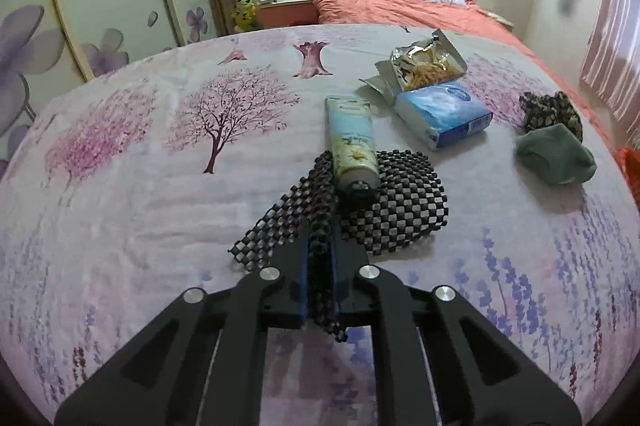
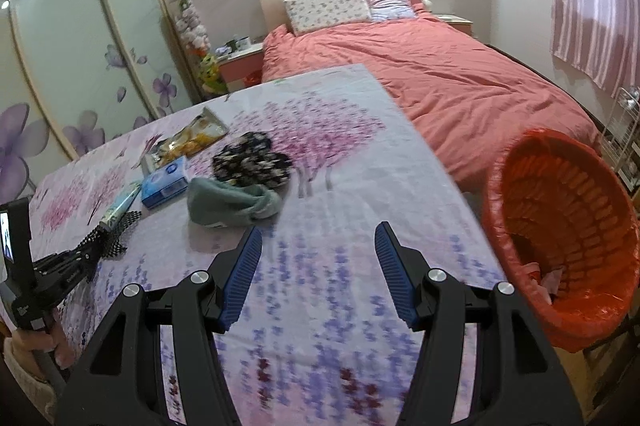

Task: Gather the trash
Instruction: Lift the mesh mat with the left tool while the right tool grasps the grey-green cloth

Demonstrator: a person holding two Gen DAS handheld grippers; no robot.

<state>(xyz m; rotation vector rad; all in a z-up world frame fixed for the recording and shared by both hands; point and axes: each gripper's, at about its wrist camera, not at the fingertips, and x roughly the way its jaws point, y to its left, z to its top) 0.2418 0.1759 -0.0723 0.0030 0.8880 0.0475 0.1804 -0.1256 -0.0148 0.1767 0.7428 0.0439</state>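
Left gripper [image 1: 320,246] pinched tight on black mesh mat [image 1: 396,202], cream tube [image 1: 354,142] lying across it on floral tablecloth [image 1: 140,210]. Further right: foil snack wrapper [image 1: 420,64], blue tissue pack [image 1: 444,114], grey-green cloth [image 1: 554,158]. Right gripper [image 2: 318,242] spread, empty, above cloth; orange-lined bin [image 2: 560,226] beside table's right edge.

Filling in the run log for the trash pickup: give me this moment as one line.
left gripper shut on mesh mat | tube lies on mat | right gripper open, holding nothing | bin off table's right edge
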